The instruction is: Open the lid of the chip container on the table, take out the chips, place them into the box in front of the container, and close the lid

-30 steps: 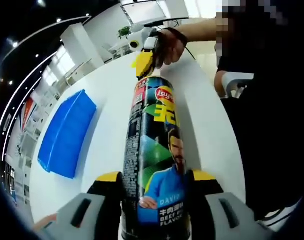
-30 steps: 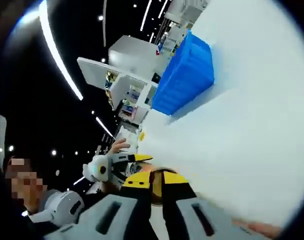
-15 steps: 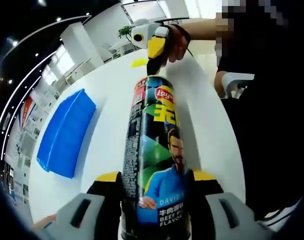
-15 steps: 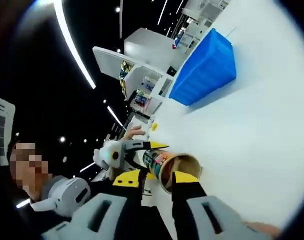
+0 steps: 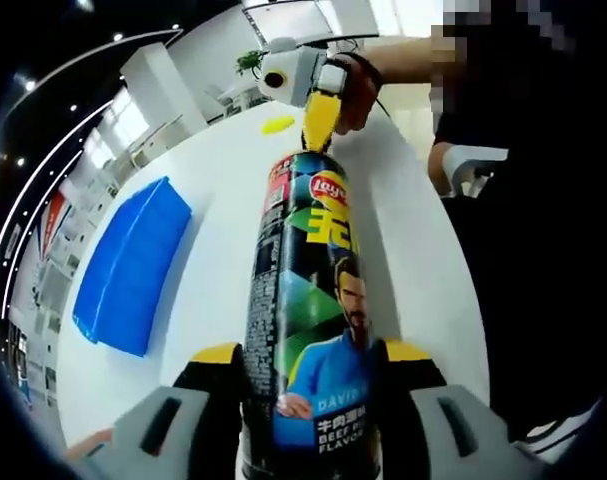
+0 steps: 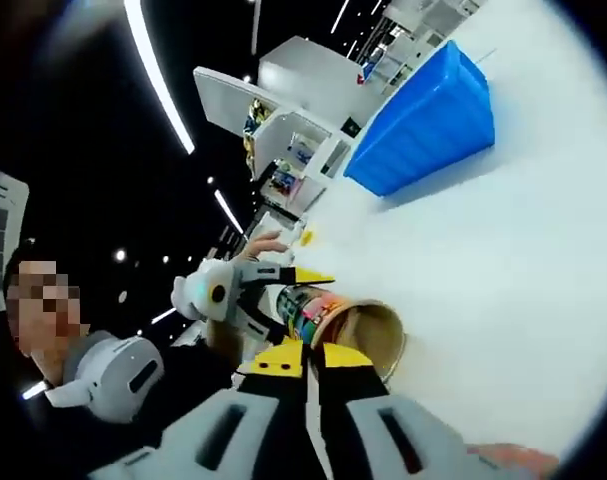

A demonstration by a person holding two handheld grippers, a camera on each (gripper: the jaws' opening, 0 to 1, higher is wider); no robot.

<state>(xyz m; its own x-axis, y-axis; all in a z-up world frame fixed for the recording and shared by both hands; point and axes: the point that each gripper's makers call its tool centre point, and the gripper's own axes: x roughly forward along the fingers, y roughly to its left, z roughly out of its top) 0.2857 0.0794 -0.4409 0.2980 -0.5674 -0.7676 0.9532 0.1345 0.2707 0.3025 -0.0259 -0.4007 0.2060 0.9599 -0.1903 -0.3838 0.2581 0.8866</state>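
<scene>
A tall Lay's chip can (image 5: 308,290) lies along the left gripper view, and my left gripper (image 5: 308,355) is shut on its lower body. Its far end has no lid, and the open mouth (image 6: 371,335) shows a tan inside. The yellow lid (image 5: 278,124) lies on the white table beyond the can. My right gripper (image 5: 321,122) hovers at the open end, pointing at it. Its jaws (image 6: 311,352) are drawn together with nothing between them, just short of the rim. The left gripper (image 6: 301,285) is behind the can. The blue box (image 5: 133,265) stands to the can's left.
The white table (image 6: 503,280) spreads around the can, with the blue box (image 6: 433,125) on it farther off. A person in dark clothes (image 5: 543,200) stands along the table's right edge, with a hand on the right gripper.
The right gripper has come off the table beside the can's end, leaving the yellow lid lying there. It has swung to the can's open mouth, and its jaws have narrowed. The can stays held.
</scene>
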